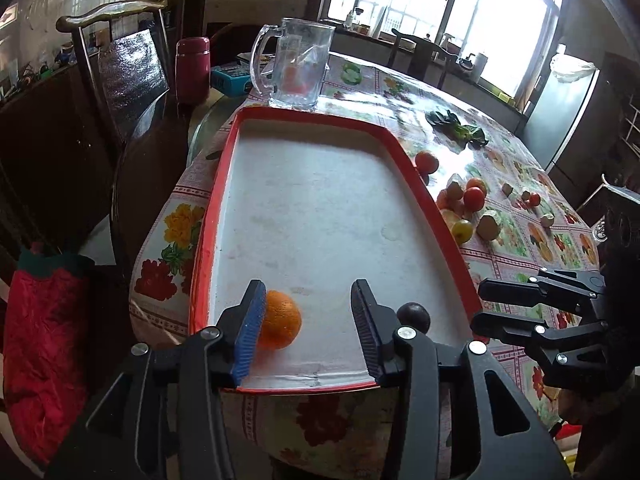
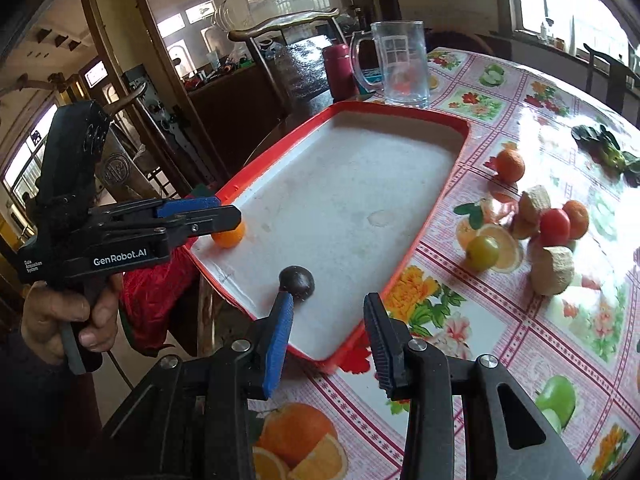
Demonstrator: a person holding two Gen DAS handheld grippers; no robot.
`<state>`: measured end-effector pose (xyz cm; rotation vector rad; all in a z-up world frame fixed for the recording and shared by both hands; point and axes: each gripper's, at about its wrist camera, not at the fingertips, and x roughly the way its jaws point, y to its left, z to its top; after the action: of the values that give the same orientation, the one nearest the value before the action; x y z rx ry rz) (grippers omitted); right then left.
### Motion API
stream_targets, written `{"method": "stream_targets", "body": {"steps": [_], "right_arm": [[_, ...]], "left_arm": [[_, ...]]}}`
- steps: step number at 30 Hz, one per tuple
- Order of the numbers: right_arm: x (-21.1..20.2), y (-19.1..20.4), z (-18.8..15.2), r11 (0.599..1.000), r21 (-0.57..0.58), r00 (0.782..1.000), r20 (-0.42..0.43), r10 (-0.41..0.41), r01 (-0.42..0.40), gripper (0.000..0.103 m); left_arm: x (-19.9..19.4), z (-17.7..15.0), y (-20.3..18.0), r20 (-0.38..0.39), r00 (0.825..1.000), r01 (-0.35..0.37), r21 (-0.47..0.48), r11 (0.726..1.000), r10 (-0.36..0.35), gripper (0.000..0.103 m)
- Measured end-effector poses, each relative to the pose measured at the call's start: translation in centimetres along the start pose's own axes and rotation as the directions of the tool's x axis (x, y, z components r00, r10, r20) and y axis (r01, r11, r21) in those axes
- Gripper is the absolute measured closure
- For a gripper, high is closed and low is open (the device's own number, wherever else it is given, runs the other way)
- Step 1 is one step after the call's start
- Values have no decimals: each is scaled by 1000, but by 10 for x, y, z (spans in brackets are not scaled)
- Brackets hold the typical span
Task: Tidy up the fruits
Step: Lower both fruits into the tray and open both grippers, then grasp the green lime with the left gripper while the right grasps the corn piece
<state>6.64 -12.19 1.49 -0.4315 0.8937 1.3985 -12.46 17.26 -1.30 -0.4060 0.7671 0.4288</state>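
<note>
The left gripper (image 1: 308,328) has its jaws spread wide and grasps nothing; low in the left wrist view, its blue-padded finger sits just beside, perhaps touching, a small round orange citrus fruit (image 1: 279,319) lying on the white floor of the red-rimmed rectangular tray (image 1: 212,208). The right gripper (image 2: 330,340) is likewise released and empty, its fingers hovering over the tray's near corner at lower centre of the right wrist view, with a dark, matt, round fruit (image 2: 297,279) just beyond its blue pad.

So two fruits are in the tray: one orange, one dark.

To the right of the tray, in the right-hand part of the right wrist view, loose pieces lie on the glossy flower-printed tablecloth (image 2: 500,360). I count:
- two more orange citrus fruits, one alone (image 2: 510,165) near the tray's far corner
- one red tomato-like fruit (image 2: 554,227)
- one yellow-green round fruit (image 2: 483,253)
- two or three tan, cut-ended knobbly pieces (image 2: 554,270)

The left wrist view shows a few more small pieces further off, too small to count surely.

These fruits look light, firm and smooth-skinned, so they would likely roll on the slick cloth and could slip from a shallow pinch. Taking each across its widest middle, with gentle closure, seems best, especially for the red one, which may bruise. The tan pieces look stiff and rough and should grip easily by their flat sides.

One clear glass mug (image 2: 394,66) stands beyond the tray's far end, near some dark green leaves (image 2: 608,152).
</note>
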Motion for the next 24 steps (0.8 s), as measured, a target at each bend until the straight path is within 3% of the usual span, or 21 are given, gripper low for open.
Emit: {"method": "stream_targets", "body": {"steps": [11, 24], "right_arm": [[-53, -51, -36, 988, 128, 993, 58, -99, 90, 65], [-97, -97, -71, 956, 247, 978, 97, -186, 158, 63]], "left_arm": [[-3, 7, -53, 3, 996, 84, 83, 993, -85, 61], [8, 9, -126, -27, 983, 186, 194, 963, -184, 61]]}}
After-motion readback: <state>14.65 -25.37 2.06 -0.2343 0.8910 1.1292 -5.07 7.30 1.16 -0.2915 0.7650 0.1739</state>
